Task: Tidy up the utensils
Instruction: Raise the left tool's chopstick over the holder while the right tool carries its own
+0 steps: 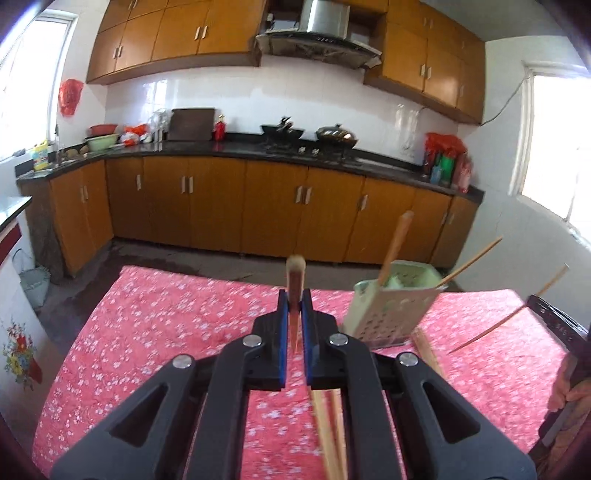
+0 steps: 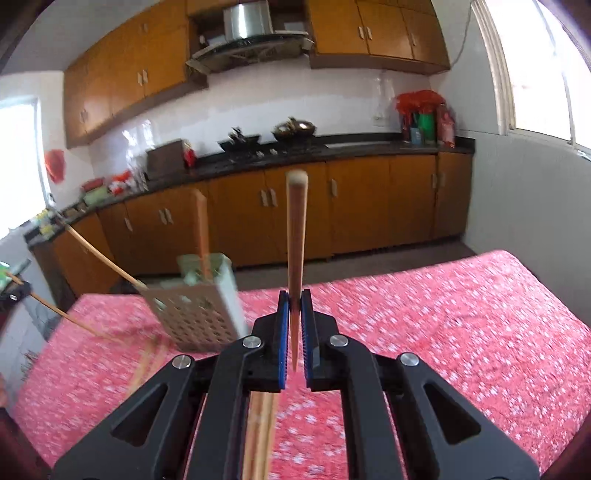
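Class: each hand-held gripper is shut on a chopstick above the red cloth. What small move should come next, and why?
Probably carry the right hand-held gripper left toward the perforated holder and lower its chopstick in. The holder already contains chopsticks; the left hand-held gripper also grips a chopstick.

I am looking across a kitchen where daylight is pouring in through a window [image 1: 554, 147] on the right wall and another window [image 1: 26, 81] at the left. Orange-brown wall cabinets [image 1: 166, 33] are hanging above a white tiled wall [image 1: 314, 103], flanking a steel range hood [image 1: 321, 26]. Matching base cabinets [image 1: 221, 203] are running under a dark countertop [image 1: 240, 149]. A grey concrete floor [image 1: 184, 260] is stretching below, meeting a desk [image 1: 166, 332] covered in red floral cloth.
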A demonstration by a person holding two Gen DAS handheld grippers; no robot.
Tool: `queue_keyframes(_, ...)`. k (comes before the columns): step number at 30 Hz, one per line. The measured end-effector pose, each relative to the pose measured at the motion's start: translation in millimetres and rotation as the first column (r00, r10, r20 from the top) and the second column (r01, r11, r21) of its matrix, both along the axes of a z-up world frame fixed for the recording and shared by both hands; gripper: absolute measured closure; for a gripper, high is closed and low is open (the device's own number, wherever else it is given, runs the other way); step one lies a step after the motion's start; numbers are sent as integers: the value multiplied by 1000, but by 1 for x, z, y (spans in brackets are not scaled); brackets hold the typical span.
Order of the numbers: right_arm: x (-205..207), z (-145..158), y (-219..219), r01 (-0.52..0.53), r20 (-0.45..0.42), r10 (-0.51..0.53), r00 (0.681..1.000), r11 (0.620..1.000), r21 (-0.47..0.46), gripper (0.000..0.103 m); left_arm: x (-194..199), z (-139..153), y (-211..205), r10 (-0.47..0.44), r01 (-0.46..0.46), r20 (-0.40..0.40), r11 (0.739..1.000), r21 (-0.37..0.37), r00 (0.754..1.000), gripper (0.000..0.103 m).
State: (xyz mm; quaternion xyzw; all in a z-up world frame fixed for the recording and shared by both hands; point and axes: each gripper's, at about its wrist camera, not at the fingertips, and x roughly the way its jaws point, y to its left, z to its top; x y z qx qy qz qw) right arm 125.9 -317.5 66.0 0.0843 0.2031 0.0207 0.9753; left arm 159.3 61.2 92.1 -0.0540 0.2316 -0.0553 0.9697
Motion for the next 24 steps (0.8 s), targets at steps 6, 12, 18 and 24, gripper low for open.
queue_keyframes(6, -11, 49, 13, -119, 107, 111, 988, 990, 80, 96, -14, 41, -31, -76, 77, 93, 997, -12, 993, 95)
queue_keyframes(12, -6, 82, 34, -162, 221, 142, 965, 984, 77, 96, -15, 77, -57, -92, 105, 221, 993, -47, 971, 95)
queue_keyframes(18, 19, 86, 54, -138, 261, 122, 958, 990, 42, 96, 2, 100, -83, -52, 75, 334, 995, -58, 941, 95)
queue_keyframes(24, 54, 66, 66, -122, 186, 113, 976, 992, 38, 96, 42, 70, -97, -46, 65, 252, 996, -65, 967, 95)
